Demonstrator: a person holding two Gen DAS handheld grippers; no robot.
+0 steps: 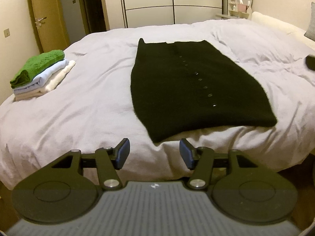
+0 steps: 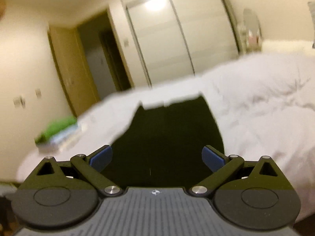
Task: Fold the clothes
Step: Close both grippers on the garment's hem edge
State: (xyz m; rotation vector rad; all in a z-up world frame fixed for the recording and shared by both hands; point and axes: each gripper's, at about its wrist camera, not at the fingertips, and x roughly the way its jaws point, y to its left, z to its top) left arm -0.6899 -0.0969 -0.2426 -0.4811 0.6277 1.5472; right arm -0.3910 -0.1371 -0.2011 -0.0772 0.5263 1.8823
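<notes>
A black buttoned cardigan lies flat on the bed, sleeves folded in, its near hem at the bed's front edge. It also shows in the blurred right wrist view. My left gripper is open and empty, just in front of the hem's near left corner, apart from it. My right gripper is open and empty, low over the cardigan's near part. A dark blurred part at the far right of the left wrist view may be the right gripper.
A stack of folded clothes, green on top, sits at the bed's left side and also shows in the right wrist view. A wardrobe and a door stand behind the bed. Shelves and a mirror are at the back right.
</notes>
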